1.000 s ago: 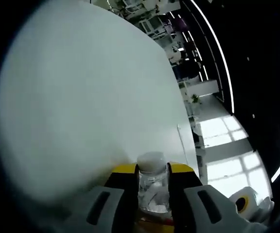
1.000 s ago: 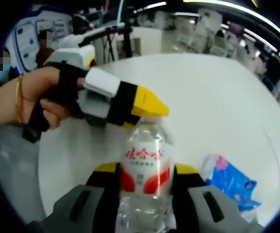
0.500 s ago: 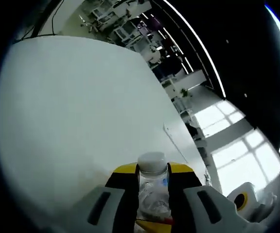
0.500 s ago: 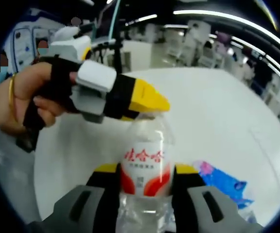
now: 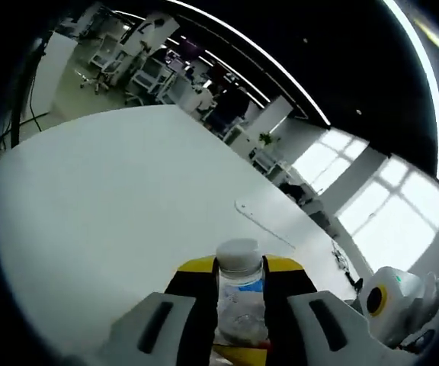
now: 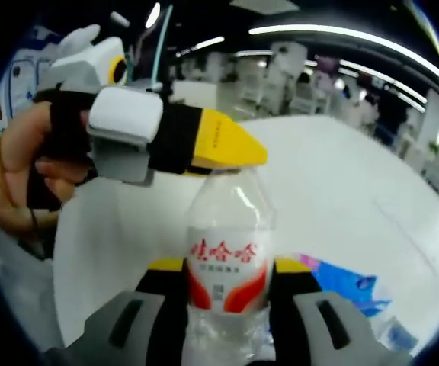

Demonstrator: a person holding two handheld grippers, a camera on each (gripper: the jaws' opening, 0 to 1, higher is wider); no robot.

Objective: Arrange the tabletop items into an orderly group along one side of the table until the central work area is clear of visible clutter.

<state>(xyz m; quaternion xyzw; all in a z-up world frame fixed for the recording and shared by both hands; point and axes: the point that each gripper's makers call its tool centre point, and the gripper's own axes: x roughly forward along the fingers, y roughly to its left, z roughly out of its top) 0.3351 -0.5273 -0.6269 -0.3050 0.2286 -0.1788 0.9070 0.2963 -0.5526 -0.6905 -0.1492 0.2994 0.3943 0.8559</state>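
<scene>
In the left gripper view, the left gripper (image 5: 240, 267) has its yellow-tipped jaws closed on the neck of a clear plastic bottle (image 5: 239, 309), just under its white cap (image 5: 238, 254). Beyond the cap the white table (image 5: 120, 206) spreads wide and bare on the left and ahead, its far edge curving against a room of desks and equipment. A thin pale strip (image 5: 264, 226) lies on the tabletop toward the right. Low at the right, part of the right gripper's white body (image 5: 397, 301) comes into this view.

In the right gripper view, the right gripper (image 6: 227, 268) clamps the same bottle (image 6: 226, 252) around its body, at the red and white label (image 6: 225, 263), jaws pressed to both sides. The left gripper (image 6: 177, 145) enters from the left, held by a hand (image 6: 33, 164) wearing a gold bangle, and its yellow tips cover the bottle's top. This view adds a blue patterned packet (image 6: 341, 288) lying on the table (image 6: 341, 183) just right of the bottle. Past it the white top runs open to its far edge.
</scene>
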